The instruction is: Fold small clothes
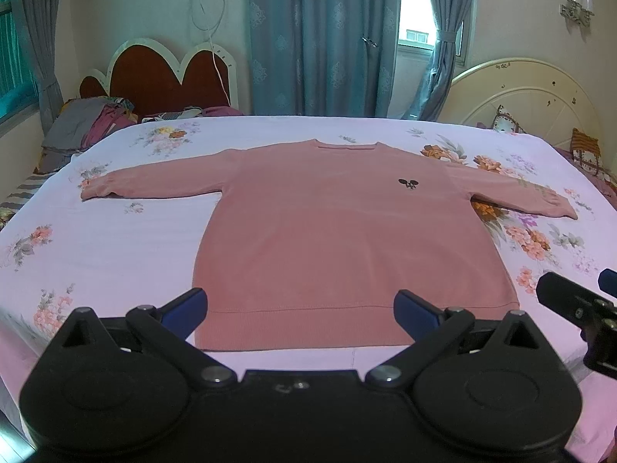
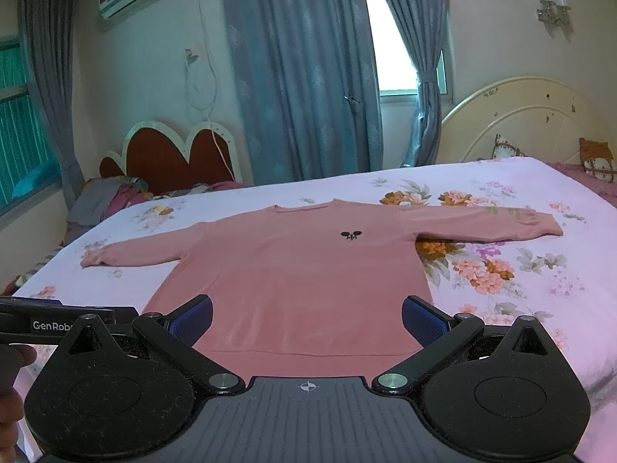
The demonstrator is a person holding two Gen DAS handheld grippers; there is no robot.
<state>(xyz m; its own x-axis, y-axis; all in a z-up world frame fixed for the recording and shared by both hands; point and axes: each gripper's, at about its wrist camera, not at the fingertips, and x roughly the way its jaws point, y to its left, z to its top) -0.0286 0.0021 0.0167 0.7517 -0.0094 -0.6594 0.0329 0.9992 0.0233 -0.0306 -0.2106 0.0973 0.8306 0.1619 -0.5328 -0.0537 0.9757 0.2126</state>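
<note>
sweater [image 1: 347, 231] lies flat on floral bedsheet [image 1: 115, 250]; left gripper [image 1: 300, 308] and right gripper [image 2: 306, 316] released, above hem.

Your left wrist view looks forward between the spread fingers of the left gripper [image 1: 300, 314], low over the near edge of the bed [image 1: 115, 254], facing the pink sweater [image 1: 347, 231] squarely from just beside its hem, toward the curtains [image 1: 320, 38]. The right gripper [image 1: 570, 289] enters at this view's right edge. Your right wrist view looks along the right gripper [image 2: 306, 318], also low at the near edge, set a little higher and further right, so the sweater [image 2: 293, 270] slants leftward. The left gripper [image 2: 58, 318] shows at its left edge. Both views share the sweater, the bed [image 2: 540, 308], the curtains [image 2: 293, 69] and both headboards.
</note>
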